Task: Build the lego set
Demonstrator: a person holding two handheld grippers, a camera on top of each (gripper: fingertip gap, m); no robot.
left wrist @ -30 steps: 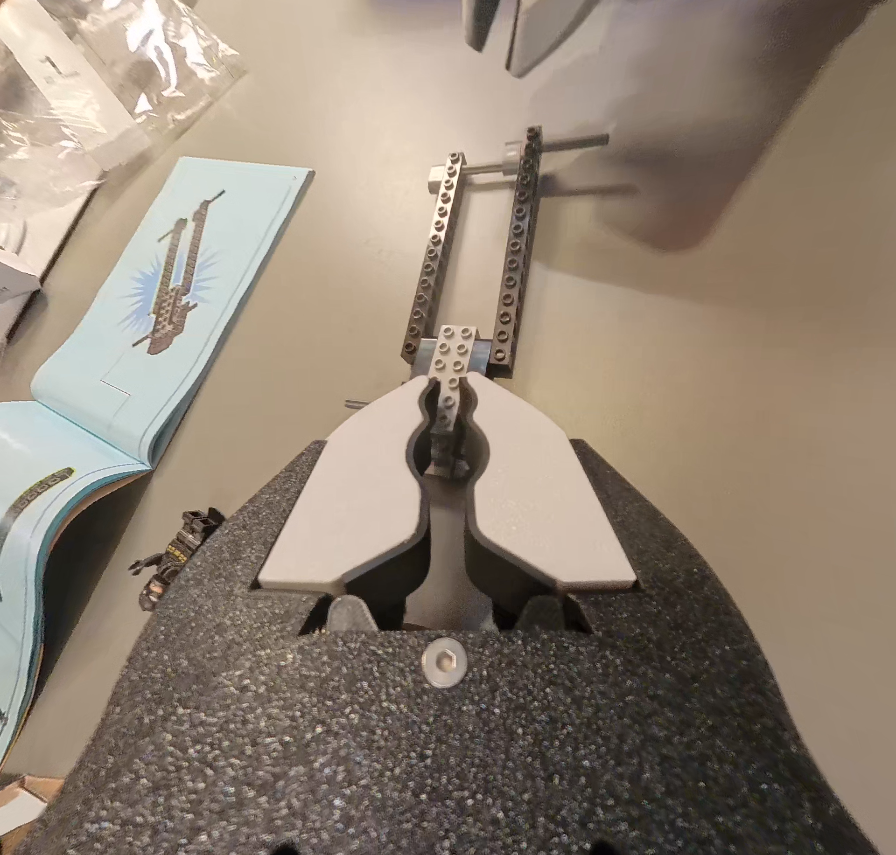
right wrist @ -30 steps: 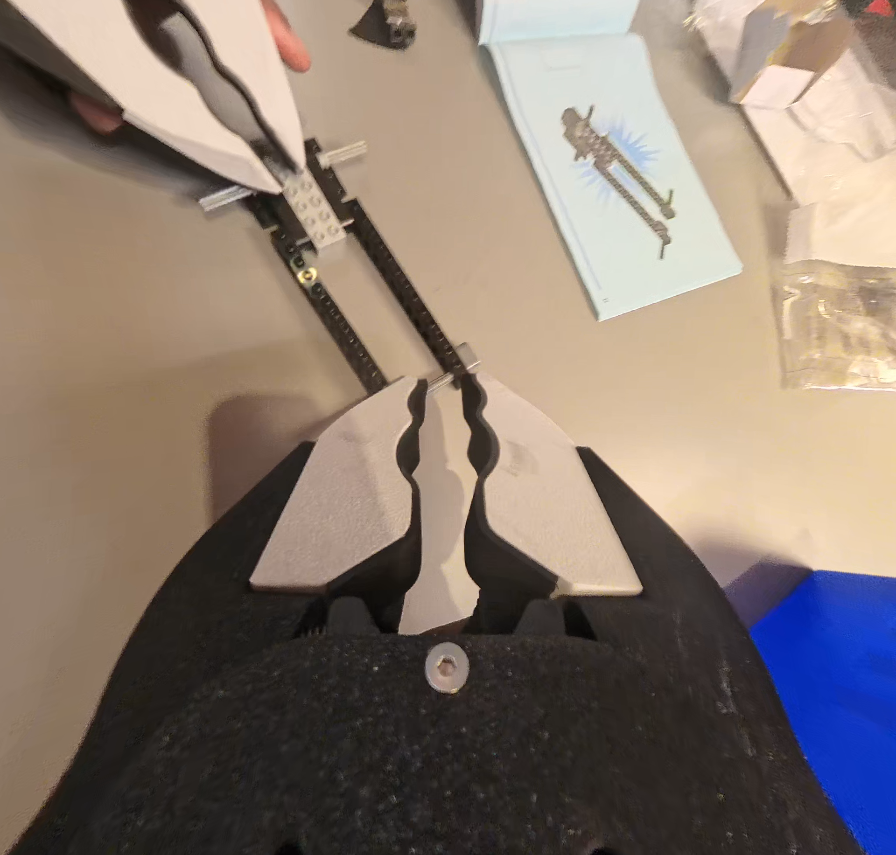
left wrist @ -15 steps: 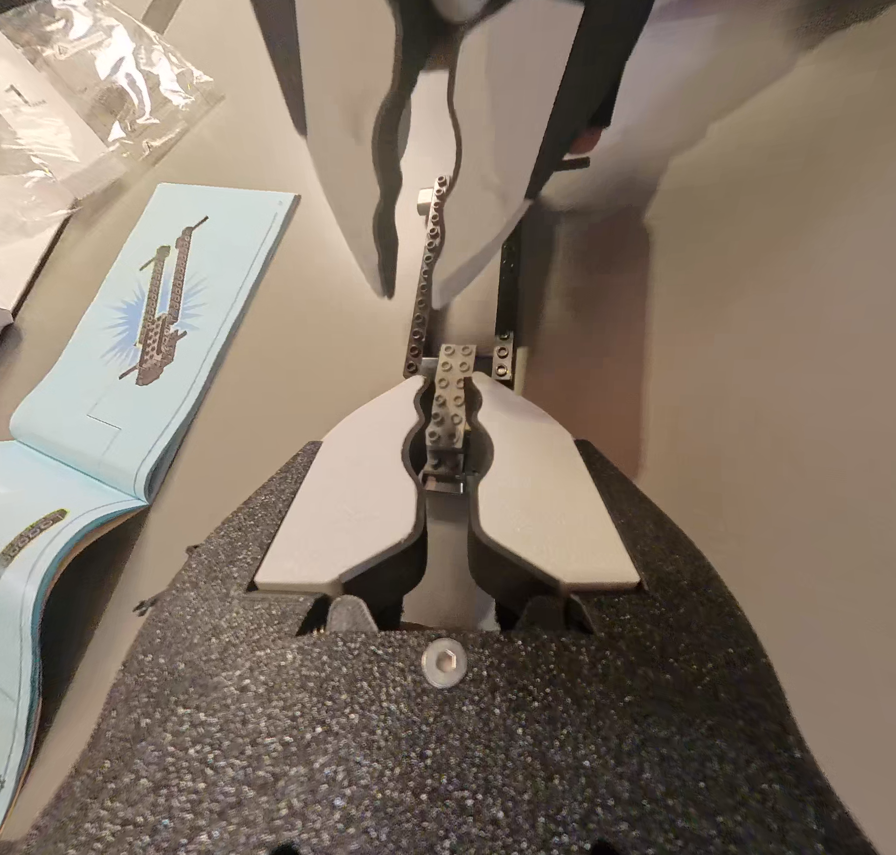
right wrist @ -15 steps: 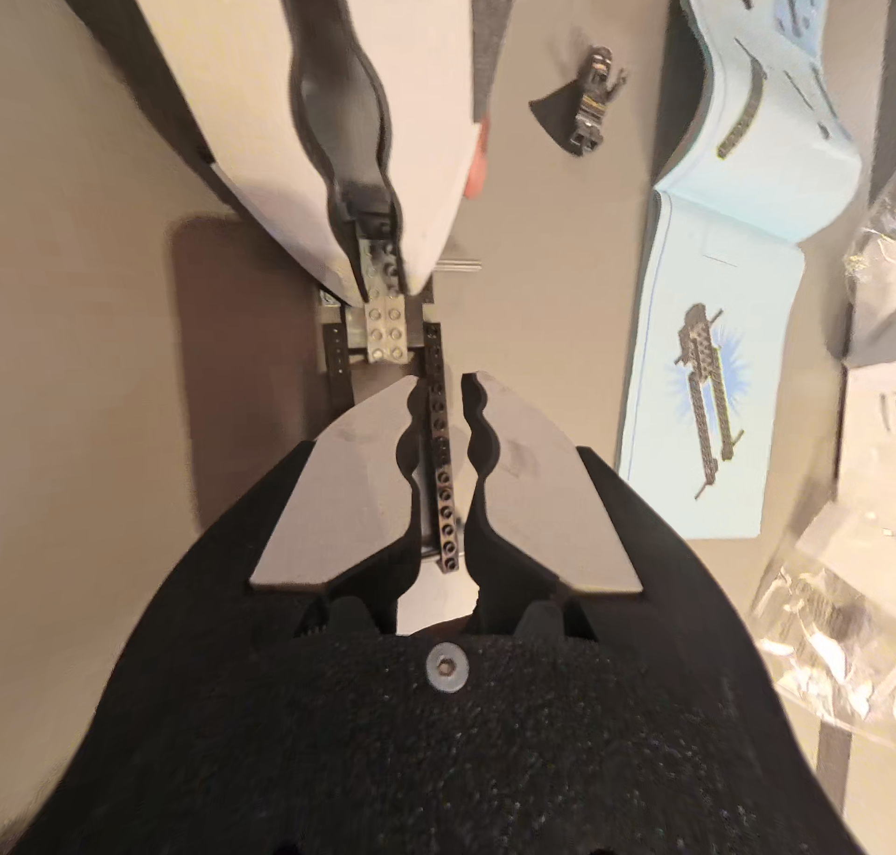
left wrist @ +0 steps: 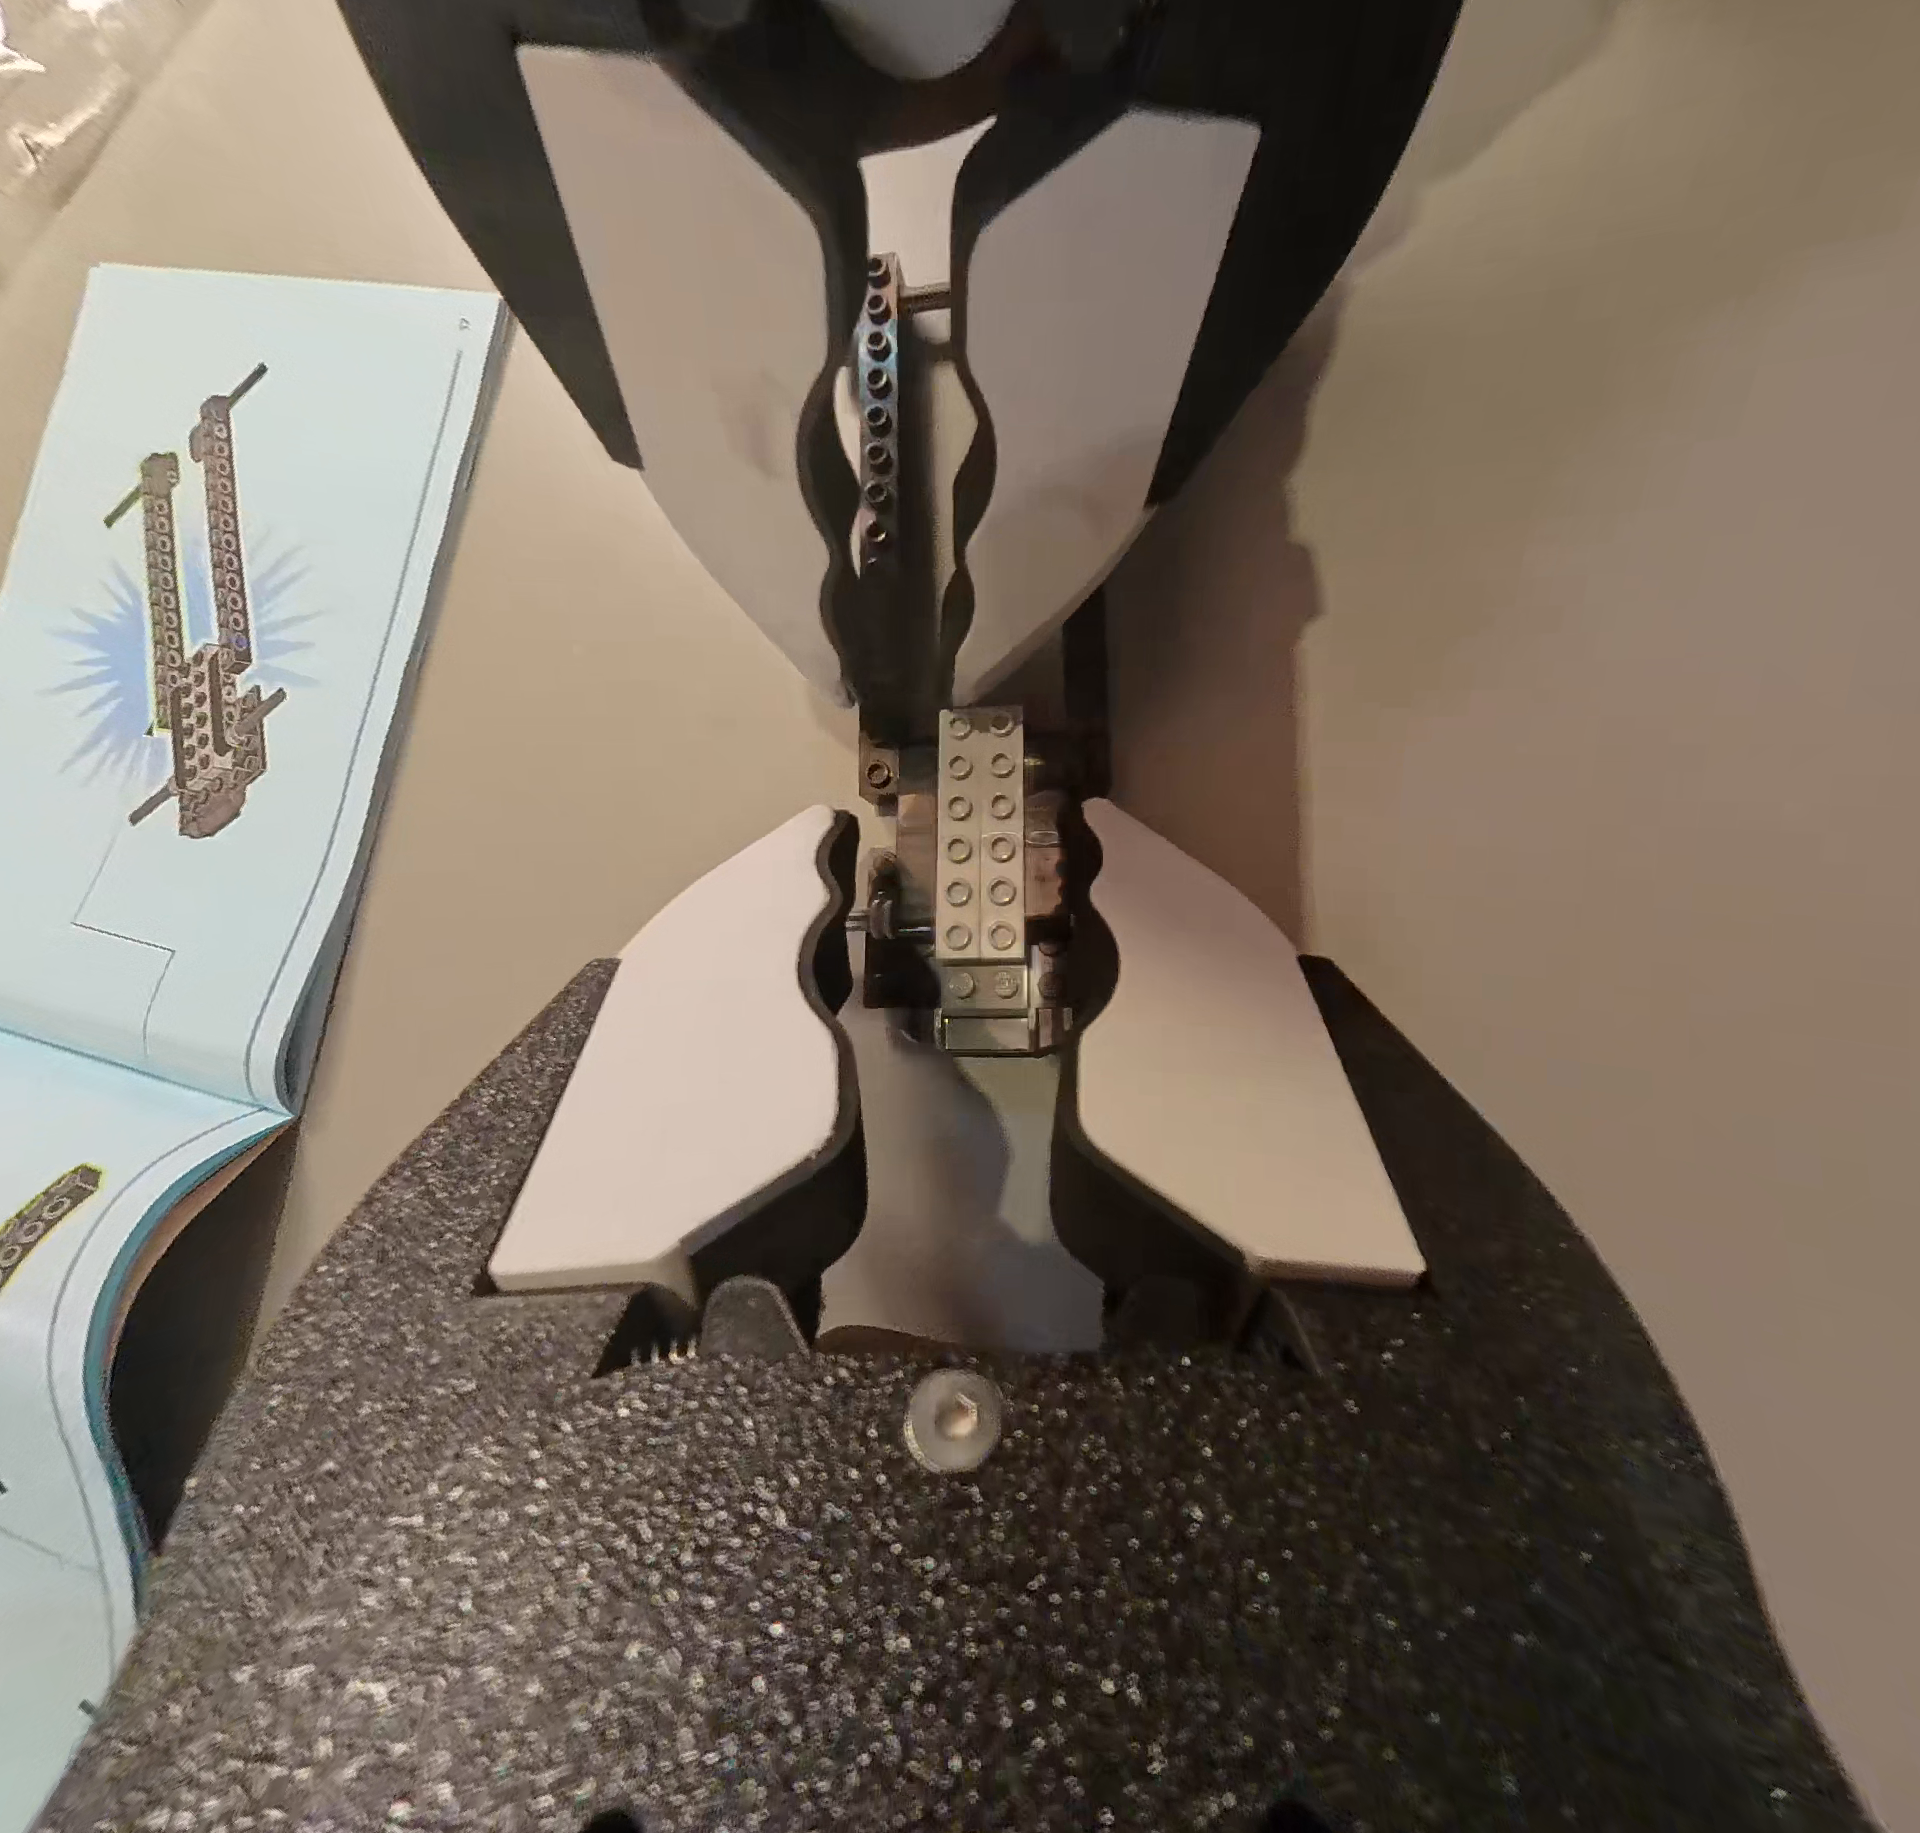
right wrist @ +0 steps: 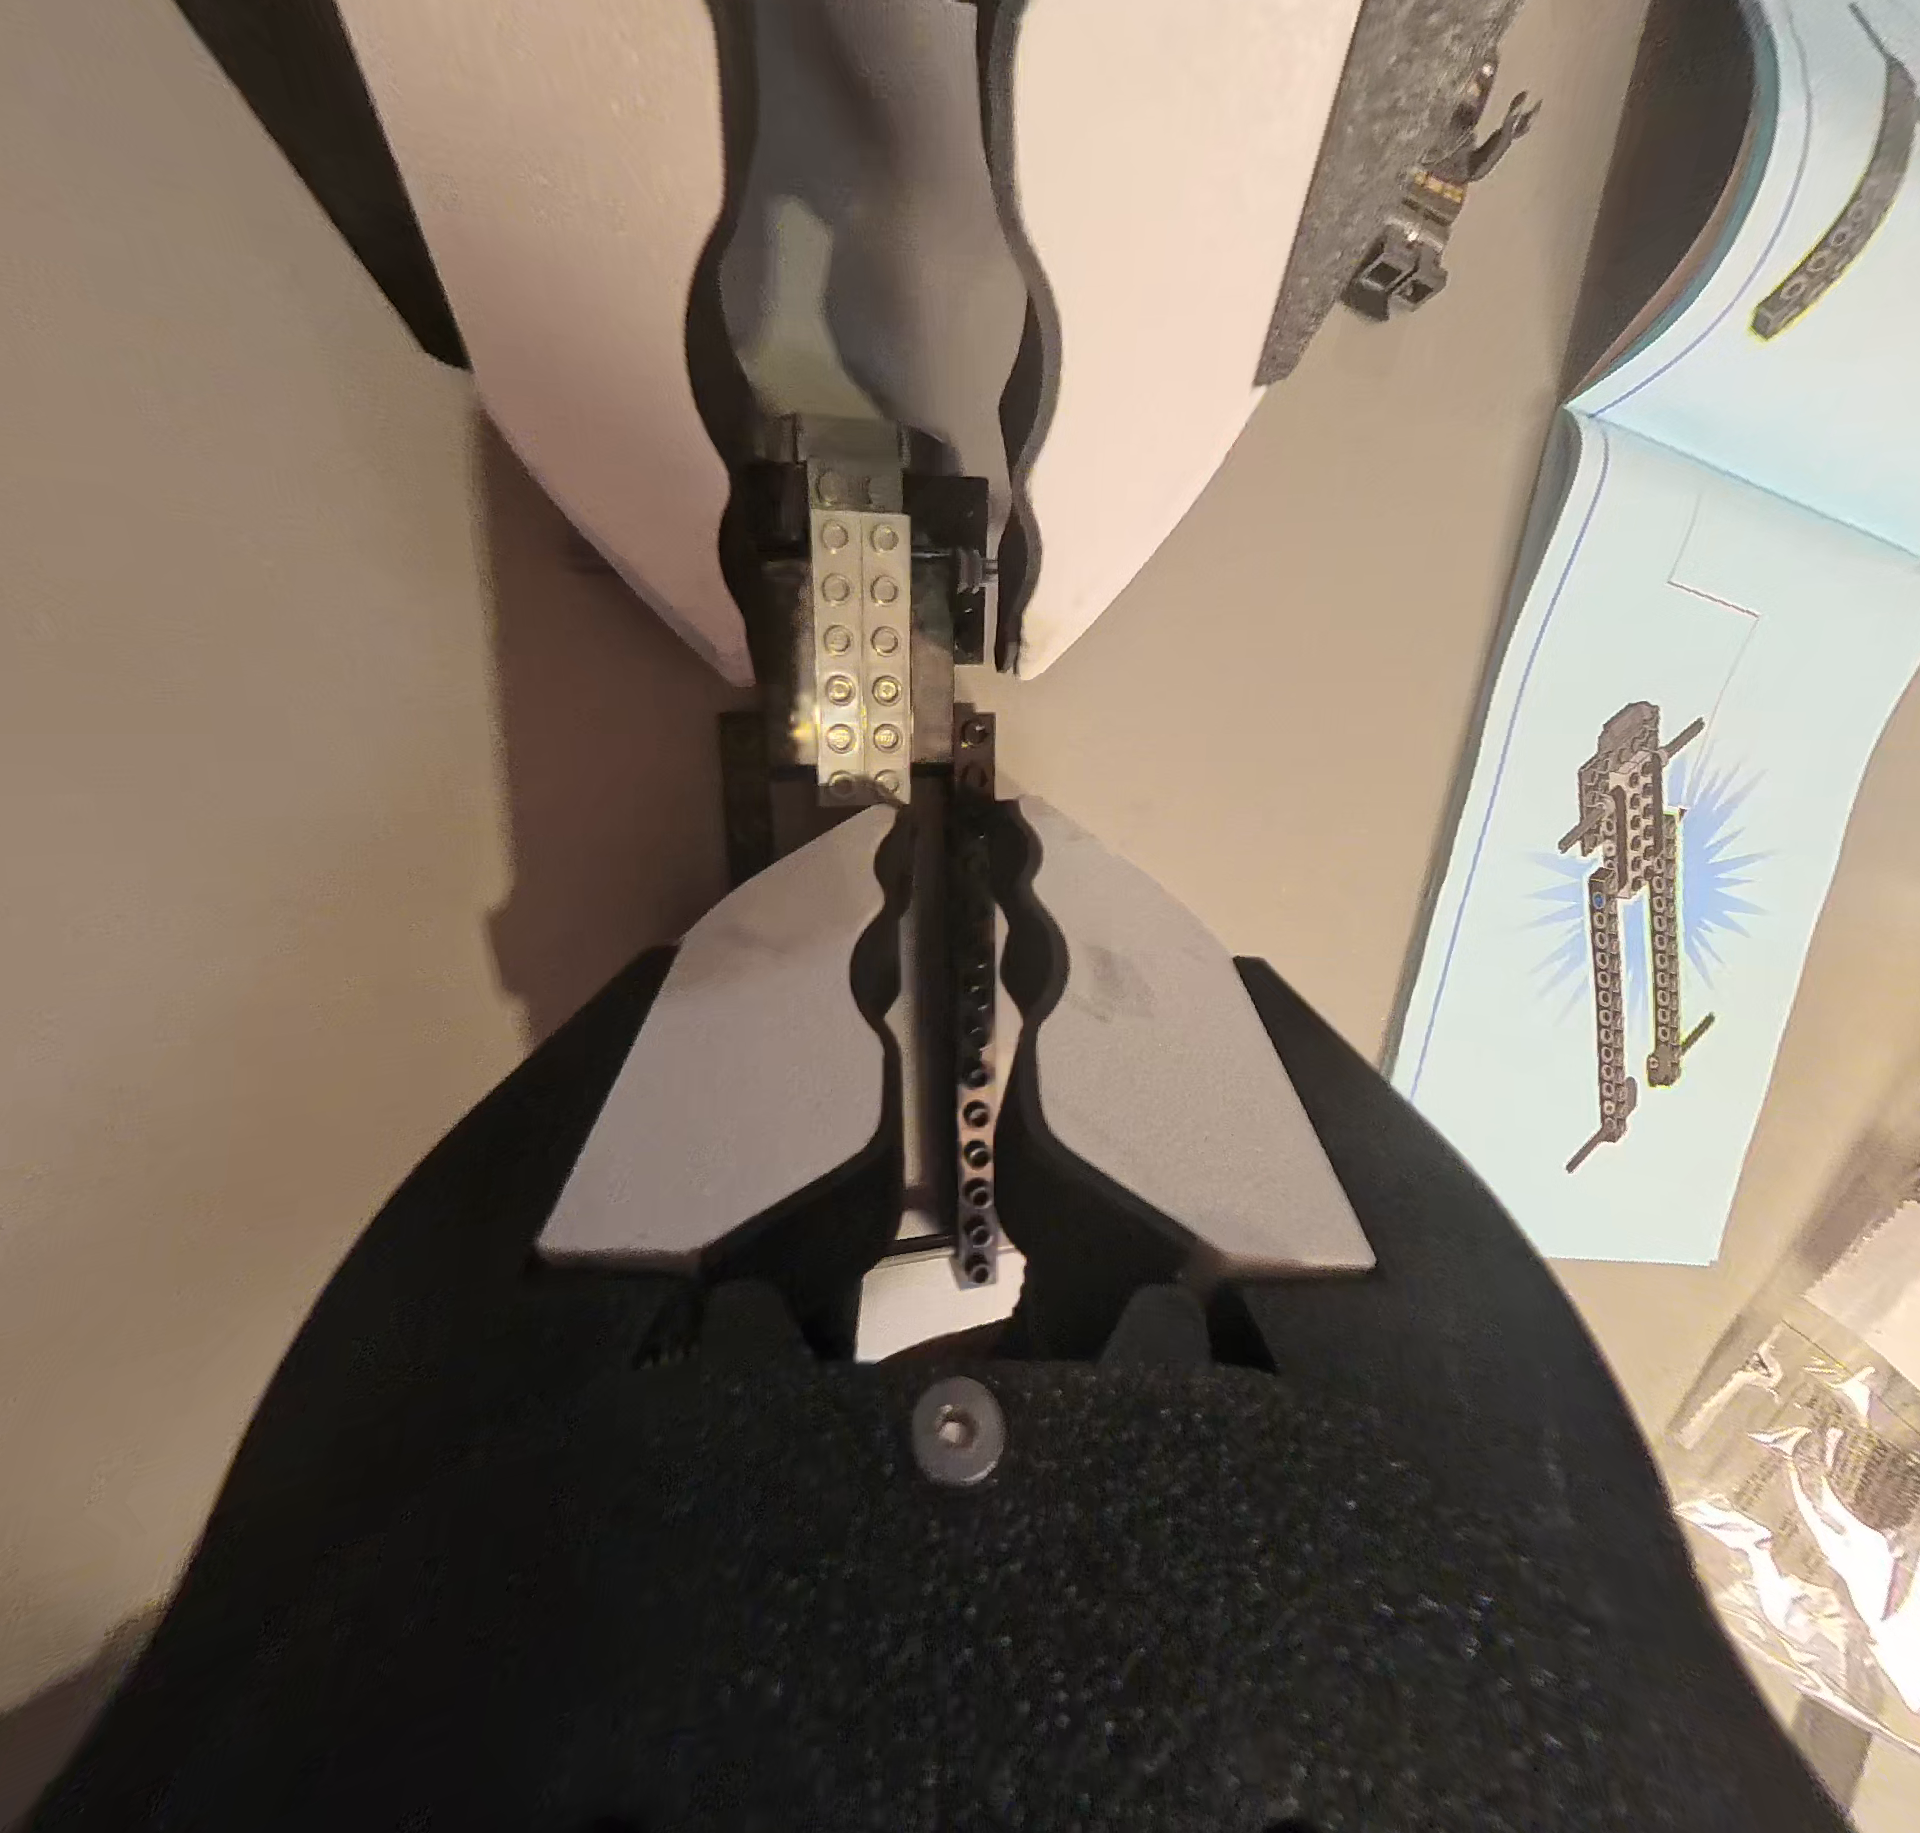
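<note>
Nearest to us in the left wrist view, the left tongs (left wrist: 956, 817) stand wide apart around one end of the brick frame (left wrist: 966, 848), which lies flat on the beige desk (left wrist: 1558, 640). That end is a stubby block: a light grey studded plate (left wrist: 977, 838), two studs wide, sits on top of dark pieces, and a thin axle pin (left wrist: 883, 926) sticks out sideways. We see a slim gap between that side of the block and the nearer finger. On the other side the finger lies very close, and we cannot tell whether it touches.

From the block, two long black beams with rows of round holes run away side by side. The right tongs (right wrist: 951, 812) come from the opposite end and straddle one black beam (right wrist: 977, 1056), their fingers only narrowly parted. The beam lies along one pad, with a clear gap at the other, so nothing is pinched. The second beam (right wrist: 743, 796) lies outside those fingers.

The two pairs of tongs face each other, tips nearly meeting over the frame.

Farther off, an open light blue booklet (left wrist: 260, 640) lies beside the frame. A small dark figure (right wrist: 1423, 204) and crinkled clear plastic bags (right wrist: 1818, 1471) lie beyond.
</note>
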